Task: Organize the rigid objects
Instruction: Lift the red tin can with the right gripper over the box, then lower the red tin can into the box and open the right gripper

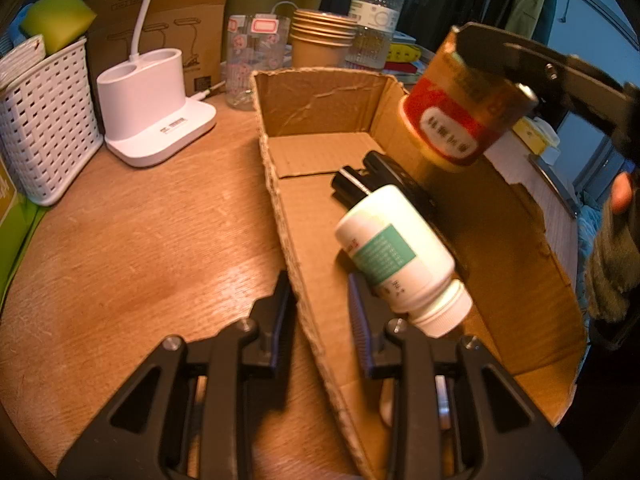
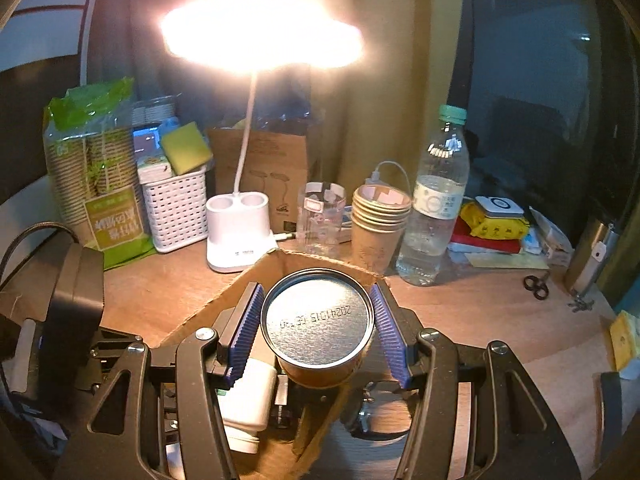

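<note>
R gripper is clamped on a red-and-gold can, blue ribbed pads pressed to both sides of it; can is held in the air, tilted, above the far right part of the cardboard box, touching nothing else. In the right wrist view the can's metal end w/ a stamped date code faces the camera. L gripper straddles the box's near left wall, one finger outside over the wooden worktop, one inside, jaws nearly together on that wall. Inside the box: a white pill bottle w/ teal label lies on its side, cap toward the camera, resting partly on a black object I can't identify. Behind the box: white lamp base, white lattice basket, stack of paper cups, water bottle.
</note>
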Available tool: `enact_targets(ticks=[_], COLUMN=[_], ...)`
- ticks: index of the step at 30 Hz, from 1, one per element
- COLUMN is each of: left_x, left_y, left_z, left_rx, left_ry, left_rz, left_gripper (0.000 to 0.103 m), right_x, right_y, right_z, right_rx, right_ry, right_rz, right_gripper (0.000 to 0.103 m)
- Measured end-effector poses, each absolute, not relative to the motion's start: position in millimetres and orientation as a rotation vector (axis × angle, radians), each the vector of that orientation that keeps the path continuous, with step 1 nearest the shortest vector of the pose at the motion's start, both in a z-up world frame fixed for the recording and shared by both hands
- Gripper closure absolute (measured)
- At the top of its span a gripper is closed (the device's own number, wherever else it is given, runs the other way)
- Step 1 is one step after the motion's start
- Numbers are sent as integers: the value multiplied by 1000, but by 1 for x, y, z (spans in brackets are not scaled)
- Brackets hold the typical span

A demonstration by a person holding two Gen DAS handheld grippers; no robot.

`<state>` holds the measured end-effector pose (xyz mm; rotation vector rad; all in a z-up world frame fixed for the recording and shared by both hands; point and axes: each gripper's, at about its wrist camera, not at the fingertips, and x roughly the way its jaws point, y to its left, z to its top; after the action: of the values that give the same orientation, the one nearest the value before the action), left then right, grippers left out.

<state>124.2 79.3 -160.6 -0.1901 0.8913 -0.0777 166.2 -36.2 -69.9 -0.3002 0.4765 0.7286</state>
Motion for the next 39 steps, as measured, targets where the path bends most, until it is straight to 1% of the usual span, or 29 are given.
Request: enact_targets(ticks=[10, 19, 20, 21, 22, 26, 39], left_x=[124, 124, 124, 124, 124, 124, 124], left_y=[79, 80, 79, 80, 80, 80, 80], left_z=[-161, -161, -161, -161, -161, -161, -161], left_rx=[-190, -190, -190, -190, -190, -190, -190], left_ry=[892, 892, 892, 892, 892, 892, 892], left_rz=[-78, -78, -78, -78, -78, -79, -79], left_gripper=[73, 73, 73, 73, 73, 73, 73], right_x=[173, 173, 172, 170, 168, 163, 166], right_y=[-15, -14, -14, -14, -15, -17, -50], right_z=[-91, -93, -93, -92, -90, -85, -70], right_rx=[-361, -371, -375, -378, -380, -380, -285], right_ry=[531, 541, 532, 522, 508, 474, 458], right_rz=[746, 747, 749, 754, 762, 776, 719], right_gripper=[45, 45, 43, 38, 36, 35, 35])
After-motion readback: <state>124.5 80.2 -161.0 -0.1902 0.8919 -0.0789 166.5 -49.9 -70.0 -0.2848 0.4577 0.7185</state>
